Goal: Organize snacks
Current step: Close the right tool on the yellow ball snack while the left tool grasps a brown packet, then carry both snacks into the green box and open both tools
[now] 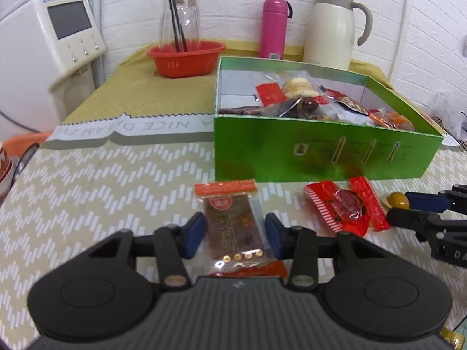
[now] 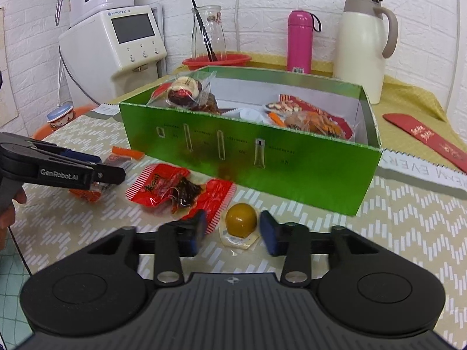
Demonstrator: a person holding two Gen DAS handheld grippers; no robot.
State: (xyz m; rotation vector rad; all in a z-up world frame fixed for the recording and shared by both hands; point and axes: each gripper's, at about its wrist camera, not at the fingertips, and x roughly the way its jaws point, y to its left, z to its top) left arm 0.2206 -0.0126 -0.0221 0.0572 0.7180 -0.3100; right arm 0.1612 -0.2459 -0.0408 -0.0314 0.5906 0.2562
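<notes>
An orange-topped jerky packet (image 1: 230, 227) lies flat on the zigzag cloth, and my left gripper (image 1: 235, 230) has its blue pads against the packet's two long edges. To its right lies a red snack packet (image 1: 341, 207) (image 2: 175, 188). A yellow ball-shaped sweet (image 2: 241, 218) on a clear wrapper sits between the spread pads of my right gripper (image 2: 233, 232), which do not touch it. The same sweet (image 1: 397, 199) shows at the right gripper (image 1: 401, 208) in the left wrist view. The left gripper (image 2: 113, 175) enters the right wrist view from the left. Behind stands the green box (image 1: 321, 151) (image 2: 262, 157) holding several snacks.
A red basket (image 1: 186, 58) with a glass carafe, a pink bottle (image 1: 274, 27) and a cream jug (image 1: 332, 29) line the back wall. A water dispenser (image 1: 58, 43) stands at the back left. A red envelope (image 2: 429, 137) lies right of the box. A person's hand (image 2: 8, 213) holds the left gripper.
</notes>
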